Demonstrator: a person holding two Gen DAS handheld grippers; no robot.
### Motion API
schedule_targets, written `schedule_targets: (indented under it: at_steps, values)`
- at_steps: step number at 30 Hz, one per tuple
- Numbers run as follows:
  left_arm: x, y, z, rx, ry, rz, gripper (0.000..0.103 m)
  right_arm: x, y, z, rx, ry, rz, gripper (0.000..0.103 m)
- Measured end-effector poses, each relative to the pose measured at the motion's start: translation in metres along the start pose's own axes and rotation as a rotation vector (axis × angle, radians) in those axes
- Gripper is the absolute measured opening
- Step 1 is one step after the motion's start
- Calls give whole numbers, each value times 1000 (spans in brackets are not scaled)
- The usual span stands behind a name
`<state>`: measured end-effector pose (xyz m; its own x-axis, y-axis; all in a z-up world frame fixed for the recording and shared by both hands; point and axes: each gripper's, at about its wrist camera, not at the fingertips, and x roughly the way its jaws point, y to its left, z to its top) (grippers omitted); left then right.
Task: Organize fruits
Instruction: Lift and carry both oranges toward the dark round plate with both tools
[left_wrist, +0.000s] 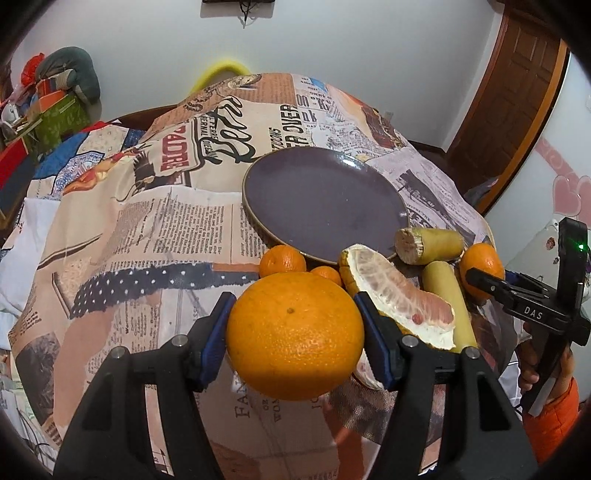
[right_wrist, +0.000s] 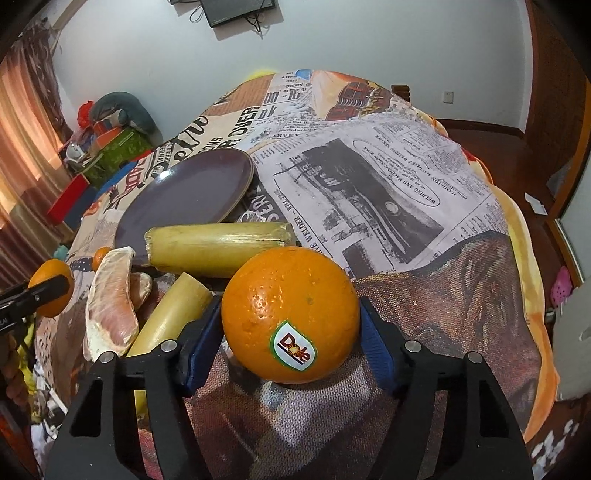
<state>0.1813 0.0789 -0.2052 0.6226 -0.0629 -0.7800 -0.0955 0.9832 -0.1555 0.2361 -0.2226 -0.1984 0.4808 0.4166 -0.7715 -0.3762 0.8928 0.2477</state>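
**Inspector:** State of both grippers to be recorded.

**Assessor:** The left gripper (left_wrist: 295, 328) is seen with its jaws pressed on a large, round, bare-skinned orange (left_wrist: 294, 335), held clear of the newspaper-print cloth (left_wrist: 147, 236) covering the desk. The right gripper (right_wrist: 291, 332) has its jaws set against a second round orange bearing a Dole sticker (right_wrist: 290, 314); contact appears made on both sides, though whether this fruit is lifted or resting on the cloth cannot be told.

**Inspector:** Step in hand?

**Assessor:** It is judged that both oranges are gripped and transport is due. The dark purple round plate (left_wrist: 325, 206) lies bare, just beyond the fruit pile. The next move is judged to call for carrying each orange over the plate's rim and lowering it gently, since round fruit may roll. The two yellow cut cane-like sticks (right_wrist: 218, 249) and the peeled pomelo segment (right_wrist: 112, 299) sit in the path and should be cleared.

**Inspector:** Differences between views?

**Assessor:** Two small mandarins (left_wrist: 282, 260) beside the plate are shown plainly only in the left wrist view, as are a hand and orange sleeve (left_wrist: 554, 413) behind the right gripper. The sticker is shown only in the right wrist view.
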Motion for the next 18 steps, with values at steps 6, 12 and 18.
schedule_targets:
  at_steps: [6,12,18]
  values:
    - [-12,1,11,4,-40,12,64,-12,4,8,-9,-27,5,66]
    - [-27,-1,28,18,-102,24,64,-32,13,22,-30,-95,17,66]
    - [-37,-7,50,35,-163,23,64,-50,27,42,-65,-179,34,66]
